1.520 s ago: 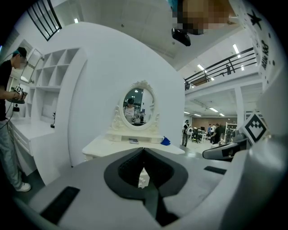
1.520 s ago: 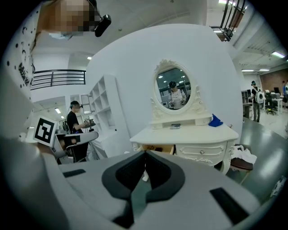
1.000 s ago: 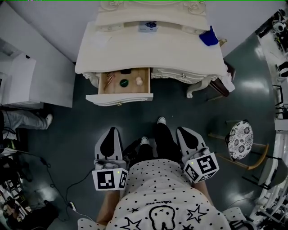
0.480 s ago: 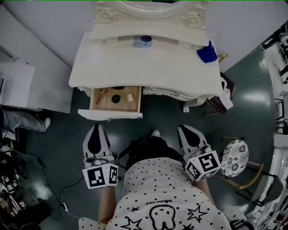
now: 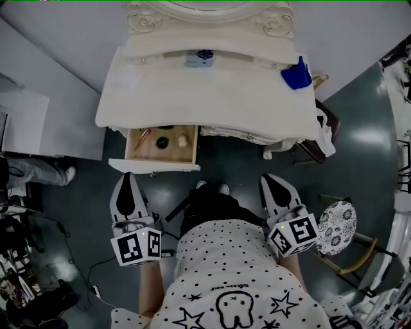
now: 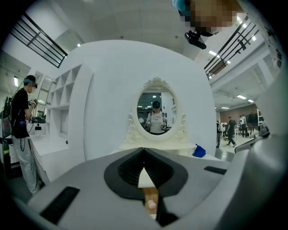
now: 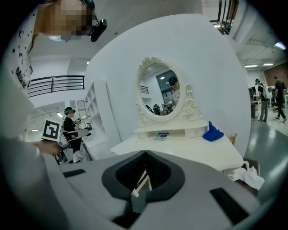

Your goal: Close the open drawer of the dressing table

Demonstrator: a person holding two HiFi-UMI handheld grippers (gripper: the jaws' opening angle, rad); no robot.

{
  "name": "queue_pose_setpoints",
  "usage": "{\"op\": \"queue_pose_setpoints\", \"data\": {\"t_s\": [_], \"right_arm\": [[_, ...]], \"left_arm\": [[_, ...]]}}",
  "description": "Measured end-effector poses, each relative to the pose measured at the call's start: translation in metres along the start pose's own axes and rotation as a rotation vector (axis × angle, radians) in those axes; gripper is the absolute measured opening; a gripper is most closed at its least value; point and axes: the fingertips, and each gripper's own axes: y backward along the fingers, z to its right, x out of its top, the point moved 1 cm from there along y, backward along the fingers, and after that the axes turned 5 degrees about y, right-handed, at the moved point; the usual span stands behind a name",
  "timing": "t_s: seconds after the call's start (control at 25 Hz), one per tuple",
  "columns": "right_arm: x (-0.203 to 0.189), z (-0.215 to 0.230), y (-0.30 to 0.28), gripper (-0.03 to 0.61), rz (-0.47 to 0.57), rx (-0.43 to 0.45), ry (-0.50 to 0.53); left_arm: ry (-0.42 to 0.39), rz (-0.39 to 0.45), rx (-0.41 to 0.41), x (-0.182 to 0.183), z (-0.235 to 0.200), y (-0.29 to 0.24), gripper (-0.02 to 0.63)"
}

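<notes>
Left hand-held gripper (image 5: 126,178) advanced, seemingly closed.

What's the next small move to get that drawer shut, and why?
Probably nudge the left gripper forward onto the front of the drawer: it stands pulled out, and that gripper's shut jaws point at it from just in front.

Drawer (image 5: 154,166), ahead of left fingers (image 5: 126,193): rear hidden under desk (image 5: 225,96) top; small contents (image 5: 162,142) unidentifiable. Mirror (image 5: 209,5): cut by top edge.
</notes>
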Motion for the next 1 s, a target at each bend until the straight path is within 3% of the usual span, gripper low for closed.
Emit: {"op": "queue_pose_setpoints", "data": {"t_s": [0.44, 0.8, 1.0], "right_arm": [[0.016, 0.005, -0.030, 0.009, -0.021, -0.033, 0.001], [0.024, -0.003, -0.054, 0.009, -0.041, -0.110, -0.016], [0.018, -0.016, -0.067, 0.009, -0.063, -0.094, -0.027]], "left_arm": [[0.007, -0.043, -0.043, -0.005, -0.011, -0.043, 0.012], [-0.012, -0.200, -0.042, -0.050, -0.064, -0.062, 0.012], [-0.010, -0.272, -0.049, -0.076, -0.081, -0.059, 0.012]]}}
